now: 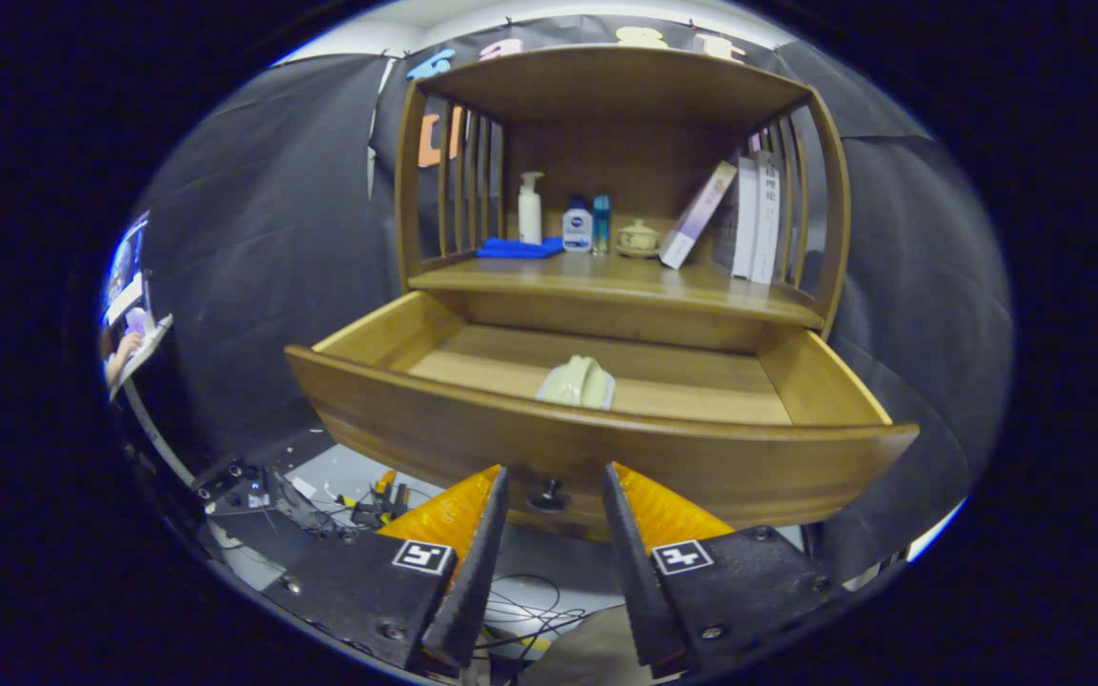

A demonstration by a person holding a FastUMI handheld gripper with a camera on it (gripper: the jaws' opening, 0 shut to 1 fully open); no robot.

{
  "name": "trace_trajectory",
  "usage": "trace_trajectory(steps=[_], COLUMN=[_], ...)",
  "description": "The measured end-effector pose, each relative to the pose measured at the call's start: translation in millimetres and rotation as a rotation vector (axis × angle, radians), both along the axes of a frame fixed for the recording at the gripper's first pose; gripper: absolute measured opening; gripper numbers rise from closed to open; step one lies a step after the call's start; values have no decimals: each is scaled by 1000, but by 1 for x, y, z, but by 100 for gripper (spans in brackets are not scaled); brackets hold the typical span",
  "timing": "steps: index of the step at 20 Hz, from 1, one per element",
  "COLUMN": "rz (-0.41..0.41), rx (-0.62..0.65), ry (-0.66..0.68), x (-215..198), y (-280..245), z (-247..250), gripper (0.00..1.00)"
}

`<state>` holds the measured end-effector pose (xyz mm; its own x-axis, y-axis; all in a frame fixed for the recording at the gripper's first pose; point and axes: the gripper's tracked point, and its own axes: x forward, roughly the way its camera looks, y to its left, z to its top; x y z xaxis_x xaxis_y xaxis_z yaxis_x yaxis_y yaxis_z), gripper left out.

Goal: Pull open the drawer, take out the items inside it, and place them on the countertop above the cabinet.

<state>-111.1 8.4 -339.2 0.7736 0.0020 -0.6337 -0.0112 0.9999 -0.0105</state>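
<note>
The wooden drawer (597, 448) stands pulled out of the cabinet. Inside it, near the front wall, lies a pale green packet in clear wrap (578, 383). A small dark knob (547, 495) sits on the drawer front. My gripper (554, 474) is open, its fingertips on either side of the knob with a gap to each, just in front of the drawer front and below the packet. Nothing is held. Above the drawer runs the countertop (606, 281) of the cabinet.
On the countertop stand a blue cloth (518, 249), a white pump bottle (530, 208), a small white-and-blue bottle (577, 226), a slim blue bottle (601, 225), a lidded cup (638, 237) and leaning books (744, 217). Cables and gear (320, 500) lie on the floor below.
</note>
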Motion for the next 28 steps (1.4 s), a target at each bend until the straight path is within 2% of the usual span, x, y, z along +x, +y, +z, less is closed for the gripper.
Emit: trace_trajectory(steps=[1,4,7,10,16,19,22,24,26,27,28], rz=[15,42,18,11,-29,-49,-62,-73,-81,-83,-80], rx=[20,24,-18,-45,33,53,60,18,-2,-2,3], ry=[-8,-8,34,142,344,422,482,493,514,529,547], x=[5,28,57,82,120,135,145,153,155,154,153], y=[4,5,-9,-17,-15,-19,-20,-27,-29,-29,-27], z=[10,28,22,-4,-42,-56,-70,-77,-84,-88,-93], gripper=[70,81,81,81,81,70,66,64,53,45,42])
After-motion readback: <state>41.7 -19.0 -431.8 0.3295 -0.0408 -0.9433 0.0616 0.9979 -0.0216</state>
